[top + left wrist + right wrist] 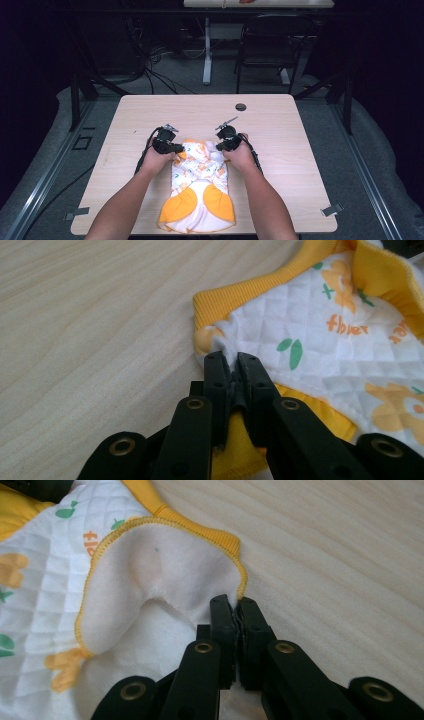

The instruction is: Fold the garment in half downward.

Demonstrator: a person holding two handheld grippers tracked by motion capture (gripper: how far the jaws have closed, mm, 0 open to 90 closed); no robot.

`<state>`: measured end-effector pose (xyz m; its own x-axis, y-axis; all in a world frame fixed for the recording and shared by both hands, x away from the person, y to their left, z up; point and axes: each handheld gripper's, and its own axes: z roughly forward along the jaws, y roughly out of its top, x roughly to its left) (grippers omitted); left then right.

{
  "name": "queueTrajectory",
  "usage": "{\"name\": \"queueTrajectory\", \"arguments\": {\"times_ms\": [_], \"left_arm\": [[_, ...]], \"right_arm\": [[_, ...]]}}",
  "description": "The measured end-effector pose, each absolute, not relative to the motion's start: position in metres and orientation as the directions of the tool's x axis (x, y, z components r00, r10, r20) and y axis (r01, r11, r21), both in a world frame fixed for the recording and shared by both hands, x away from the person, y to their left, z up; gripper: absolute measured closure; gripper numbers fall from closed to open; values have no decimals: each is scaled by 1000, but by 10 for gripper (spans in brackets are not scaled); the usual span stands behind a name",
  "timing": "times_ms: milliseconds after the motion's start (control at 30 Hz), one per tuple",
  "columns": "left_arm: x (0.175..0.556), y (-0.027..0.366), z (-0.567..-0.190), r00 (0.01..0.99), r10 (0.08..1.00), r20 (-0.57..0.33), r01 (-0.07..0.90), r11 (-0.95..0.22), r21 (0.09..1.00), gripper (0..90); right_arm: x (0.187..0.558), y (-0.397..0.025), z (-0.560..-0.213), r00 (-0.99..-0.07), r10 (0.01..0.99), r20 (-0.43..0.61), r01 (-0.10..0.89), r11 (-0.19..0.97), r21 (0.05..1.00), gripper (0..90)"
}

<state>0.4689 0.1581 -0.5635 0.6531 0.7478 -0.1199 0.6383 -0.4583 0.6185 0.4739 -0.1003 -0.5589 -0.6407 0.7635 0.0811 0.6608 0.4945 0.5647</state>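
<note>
Baby garment (200, 190) lies lengthwise toward person, orange legs nearest; left gripper (234, 360) and right gripper (235, 602) both pinched tight on far edge corners

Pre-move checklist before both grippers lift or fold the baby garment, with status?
1. Left gripper shut on garment edge: ok, jaws pinch white quilted fabric by the yellow trim.
2. Right gripper shut on garment: ok, jaws clamp the white lining at the stitched edge.
3. Both grips at the far end, one per side: ok.
4. Number of layers caught in each grip: cannot tell.
5. Near end flat on table: ok, orange panels lie spread.
6. Table space beyond the grippers free: ok.
</note>
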Motion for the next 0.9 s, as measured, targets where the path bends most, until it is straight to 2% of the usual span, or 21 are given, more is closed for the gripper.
{"name": "queueTrajectory", "arguments": {"times_ms": [467,900], "left_arm": [[464,167,-541,662,741,-114,607,-441,661,842],[463,172,-506,670,740,-65,548,-433,716,844]], "right_arm": [[471,-103,-528,-688,724,54,594,519,615,874],[467,-106,-495,-706,708,-5,527,530,664,874]]}}
